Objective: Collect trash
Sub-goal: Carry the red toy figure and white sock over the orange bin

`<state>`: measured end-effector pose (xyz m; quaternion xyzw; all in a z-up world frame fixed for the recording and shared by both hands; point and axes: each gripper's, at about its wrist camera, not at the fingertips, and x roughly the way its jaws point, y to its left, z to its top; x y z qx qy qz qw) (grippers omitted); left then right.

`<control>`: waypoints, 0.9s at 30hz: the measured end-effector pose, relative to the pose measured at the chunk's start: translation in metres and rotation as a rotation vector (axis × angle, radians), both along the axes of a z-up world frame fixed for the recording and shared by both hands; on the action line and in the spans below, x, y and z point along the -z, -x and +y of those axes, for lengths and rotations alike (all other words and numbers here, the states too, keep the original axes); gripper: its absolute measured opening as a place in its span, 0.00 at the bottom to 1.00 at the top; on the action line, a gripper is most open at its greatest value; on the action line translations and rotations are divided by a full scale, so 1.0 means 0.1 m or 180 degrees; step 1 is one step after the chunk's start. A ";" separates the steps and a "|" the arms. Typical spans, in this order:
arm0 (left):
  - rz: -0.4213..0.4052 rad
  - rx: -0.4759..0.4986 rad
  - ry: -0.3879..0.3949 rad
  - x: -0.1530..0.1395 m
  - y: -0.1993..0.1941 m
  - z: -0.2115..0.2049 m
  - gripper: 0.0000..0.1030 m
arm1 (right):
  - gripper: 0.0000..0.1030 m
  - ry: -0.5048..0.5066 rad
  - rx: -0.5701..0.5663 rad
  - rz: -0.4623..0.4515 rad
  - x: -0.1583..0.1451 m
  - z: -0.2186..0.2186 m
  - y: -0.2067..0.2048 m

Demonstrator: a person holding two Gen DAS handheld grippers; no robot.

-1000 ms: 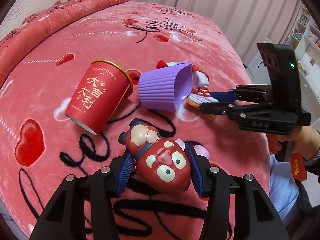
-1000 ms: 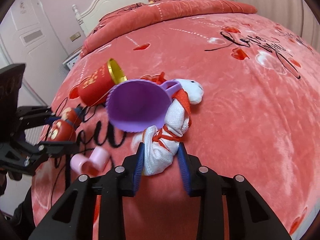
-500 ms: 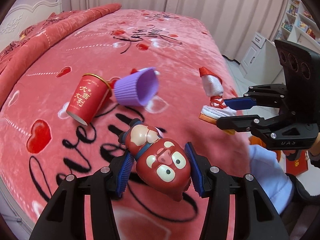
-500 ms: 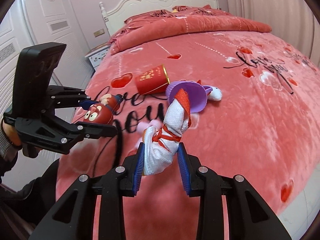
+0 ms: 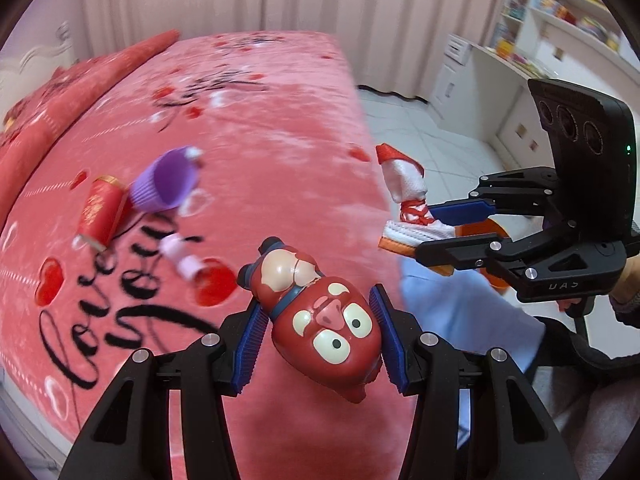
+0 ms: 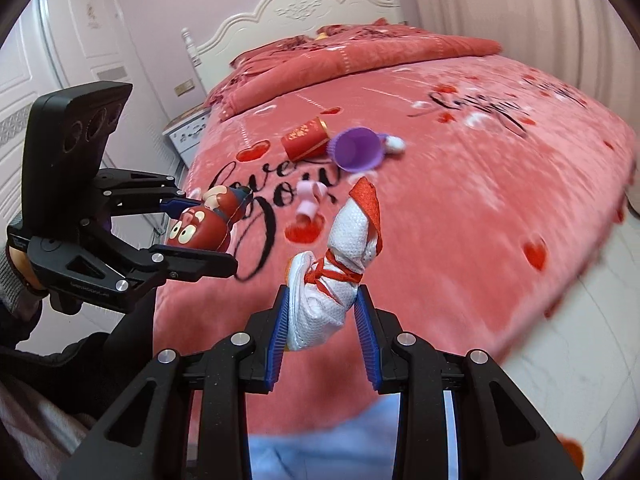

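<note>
My left gripper (image 5: 318,336) is shut on a dark red cartoon-face toy figure (image 5: 320,316), held above the bed's near edge; it also shows in the right wrist view (image 6: 204,226). My right gripper (image 6: 323,322) is shut on a white toy shoe with red laces and red cuff (image 6: 340,268), held off the bed's corner; it shows in the left wrist view (image 5: 408,204). On the pink bedspread (image 5: 260,128) lie a red paper cup (image 5: 100,212), a purple ribbed cup (image 5: 166,184) and a small pink piece (image 5: 182,258).
A white headboard (image 6: 304,8) and bedside cabinet (image 6: 186,134) stand at the far end. A white desk and shelves (image 5: 500,80) line the wall across the tiled floor (image 5: 420,136). Pale blue fabric (image 5: 460,312) lies below the grippers.
Both grippers have pulled back and up from the bed with their toys held. The cups on the bedspread now look farther away.
</note>
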<state>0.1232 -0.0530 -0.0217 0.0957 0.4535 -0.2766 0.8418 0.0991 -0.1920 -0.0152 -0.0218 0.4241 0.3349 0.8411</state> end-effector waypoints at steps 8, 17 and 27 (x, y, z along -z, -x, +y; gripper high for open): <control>-0.0024 0.0464 0.0017 0.00 0.18 -0.72 0.51 | 0.32 -0.0040 0.0453 -0.0026 -0.05 -0.71 0.49; 0.0016 0.1153 -0.0016 0.09 0.25 -1.76 0.51 | 0.32 -0.0075 0.1169 0.0039 0.05 -1.77 0.98; 0.0120 0.1791 -0.0044 0.29 0.31 -2.83 0.51 | 0.32 -0.0049 0.1891 0.0119 0.26 -2.91 1.48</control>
